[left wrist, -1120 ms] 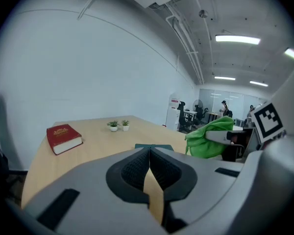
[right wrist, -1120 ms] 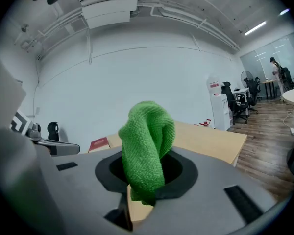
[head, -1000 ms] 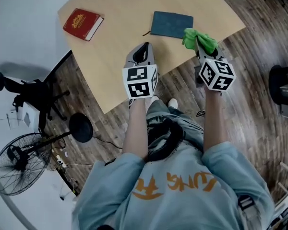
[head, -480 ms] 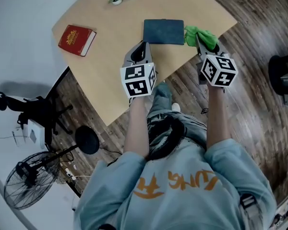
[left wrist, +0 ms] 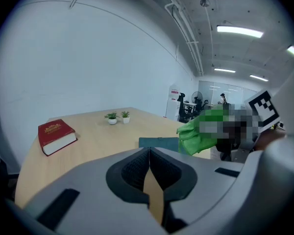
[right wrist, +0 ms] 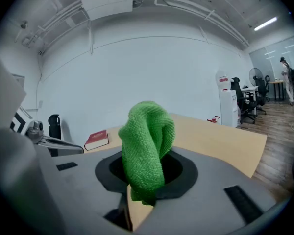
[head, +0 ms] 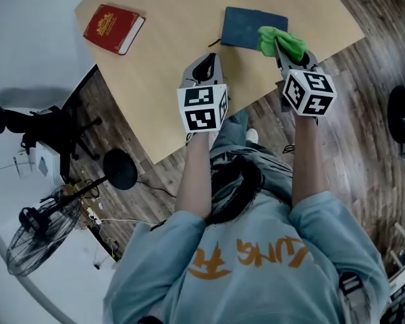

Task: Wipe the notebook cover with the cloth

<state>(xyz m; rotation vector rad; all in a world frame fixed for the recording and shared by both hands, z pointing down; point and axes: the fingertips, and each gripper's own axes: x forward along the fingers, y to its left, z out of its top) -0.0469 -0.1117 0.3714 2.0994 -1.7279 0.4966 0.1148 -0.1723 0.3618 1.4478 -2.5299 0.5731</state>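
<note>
A dark teal notebook lies flat near the table's front edge; its near edge shows in the left gripper view. My right gripper is shut on a green cloth, which hangs over the notebook's right end. The cloth bunches up between the jaws in the right gripper view. My left gripper is shut and empty, held over the table just left of and nearer than the notebook. In its own view the jaws meet with nothing between them.
A red book lies at the table's left side, also in the left gripper view. Two small potted plants stand farther back. The wooden table ends at a wood floor; a fan and chair stand to the left.
The right gripper has carried the cloth from beside the notebook's right edge onto its right end. The left gripper stays shut, about where it was.
</note>
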